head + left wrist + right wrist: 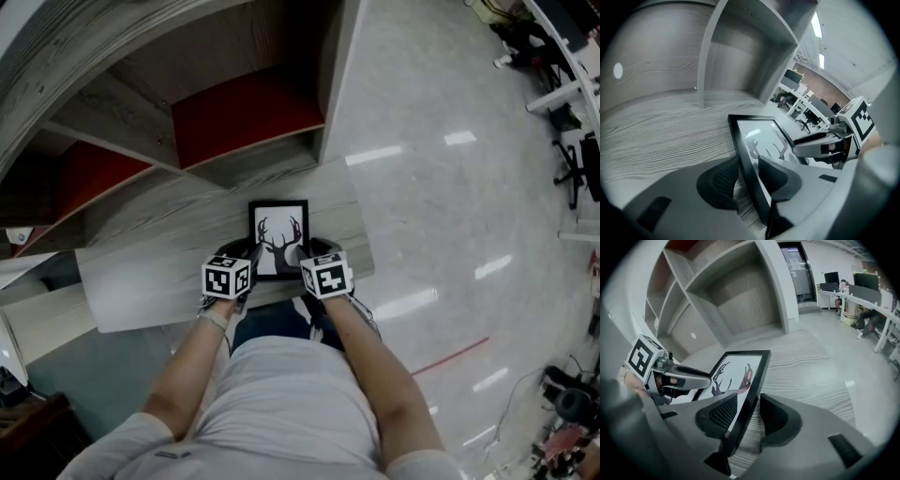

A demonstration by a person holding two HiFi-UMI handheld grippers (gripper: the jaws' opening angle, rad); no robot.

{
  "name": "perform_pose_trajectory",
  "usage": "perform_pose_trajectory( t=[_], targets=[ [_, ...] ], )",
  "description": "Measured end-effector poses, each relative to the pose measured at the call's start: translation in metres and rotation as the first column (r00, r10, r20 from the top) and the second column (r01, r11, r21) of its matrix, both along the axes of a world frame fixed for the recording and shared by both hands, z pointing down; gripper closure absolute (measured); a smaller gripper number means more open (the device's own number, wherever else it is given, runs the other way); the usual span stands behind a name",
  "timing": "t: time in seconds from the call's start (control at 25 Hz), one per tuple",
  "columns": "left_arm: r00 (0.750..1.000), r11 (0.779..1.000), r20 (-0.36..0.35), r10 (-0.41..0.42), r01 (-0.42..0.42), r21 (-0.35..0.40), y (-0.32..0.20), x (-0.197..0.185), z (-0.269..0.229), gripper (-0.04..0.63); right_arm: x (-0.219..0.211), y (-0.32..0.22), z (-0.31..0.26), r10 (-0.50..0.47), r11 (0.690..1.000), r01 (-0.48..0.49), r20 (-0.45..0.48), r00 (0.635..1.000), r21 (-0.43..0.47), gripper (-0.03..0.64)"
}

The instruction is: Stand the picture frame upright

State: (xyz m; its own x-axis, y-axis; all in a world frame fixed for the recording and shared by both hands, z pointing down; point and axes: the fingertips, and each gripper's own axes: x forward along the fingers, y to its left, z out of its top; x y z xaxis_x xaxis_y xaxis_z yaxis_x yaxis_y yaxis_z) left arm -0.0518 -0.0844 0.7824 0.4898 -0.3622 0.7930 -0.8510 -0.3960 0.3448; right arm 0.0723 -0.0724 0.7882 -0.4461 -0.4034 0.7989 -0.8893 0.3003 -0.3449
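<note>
- The frame [278,236] seems to lie face up at centre picture on the tabletop [150,281], not yet stood up
- The left gripper [747,180] has its jaws open astride the left rail, ready to clamp
- The right gripper [743,416], jaws also open, straddles the right rail, so both sides can lift evenly

Open-plan office: rows of desks [577,70], monitors [831,276], swivel chairs [572,173], glossy floor [450,206]

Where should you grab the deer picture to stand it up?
The picture frame lies face up on the shelf, so its flat face offers nothing to pinch. Probably best by its thin black side rims: left gripper on the left rim, right gripper on the right, from the near end.
</note>
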Motion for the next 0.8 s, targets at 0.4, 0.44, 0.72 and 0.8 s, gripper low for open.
perform_pose_trajectory(
  t=[0.4, 0.44, 0.72, 0.8],
  targets=[
    [0.999, 1.000, -0.021, -0.026, 0.026, -0.001, -0.001, -0.002, 0.001, 0.472, -0.005, 0.000, 0.003, 0.017, 1.000, -0.017, -0.004, 1.000, -0.006, 0.468],
    [0.999, 1.000, -0.021, -0.027, 0.027, 0.000, -0.001, -0.002, 0.000, 0.472, -0.005, 0.000, 0.002, 0.023, 1.000, -0.023, 0.002, 1.000, -0.005, 0.468],
    [0.998, 0.998, -0.045, -0.043, 0.045, 0.046, -0.001, -0.003, -0.017, 0.472, 0.001, -0.011, -0.016, 0.062, 0.996, -0.062, 0.007, 0.998, 0.064, 0.509],
    [0.997, 0.996, -0.049, -0.057, 0.061, 0.066, -0.003, -0.004, -0.026, 0.474, 0.000, -0.013, -0.022, 0.054, 0.995, -0.054, 0.008, 0.999, 0.083, 0.509]
  ],
)
